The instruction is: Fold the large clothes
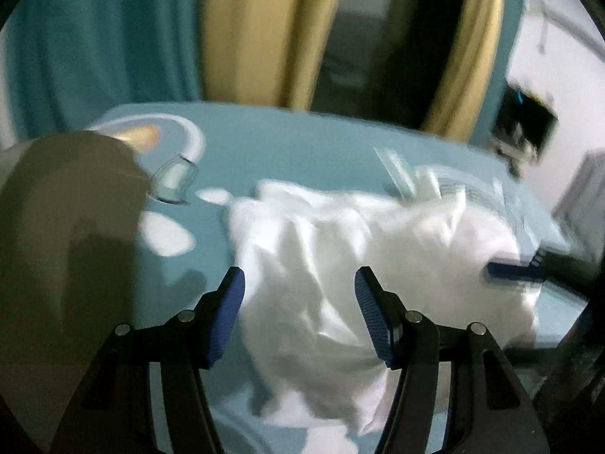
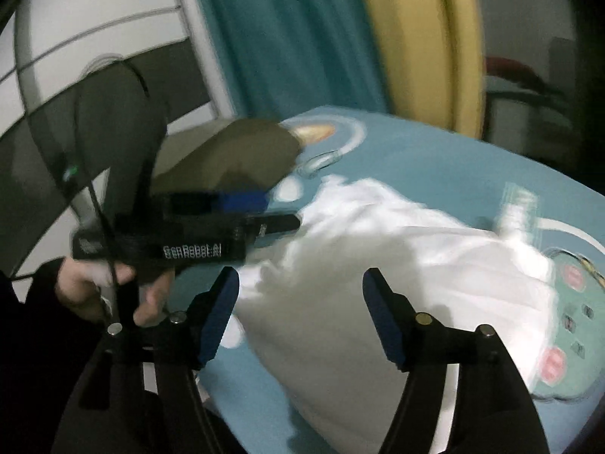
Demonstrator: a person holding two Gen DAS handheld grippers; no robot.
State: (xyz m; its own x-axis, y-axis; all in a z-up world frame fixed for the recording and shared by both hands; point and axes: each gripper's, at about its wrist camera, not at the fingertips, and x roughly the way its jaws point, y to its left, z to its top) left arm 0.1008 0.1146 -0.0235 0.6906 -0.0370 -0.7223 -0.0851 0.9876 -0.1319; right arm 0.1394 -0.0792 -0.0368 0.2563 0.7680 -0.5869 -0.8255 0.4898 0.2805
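A crumpled white garment lies in a heap on a blue printed bed sheet; it also shows in the right wrist view. My left gripper is open and empty, hovering just above the garment's near side. My right gripper is open and empty above the garment's left part. The left gripper also appears side-on in the right wrist view, held in a hand at the garment's left edge. The right gripper's blue pad shows at the garment's right edge in the left wrist view. Both views are motion-blurred.
An olive-grey cushion or pillow lies at the left on the bed, also in the right wrist view. Teal and yellow curtains hang behind the bed. A dark object stands at the far right by a white wall.
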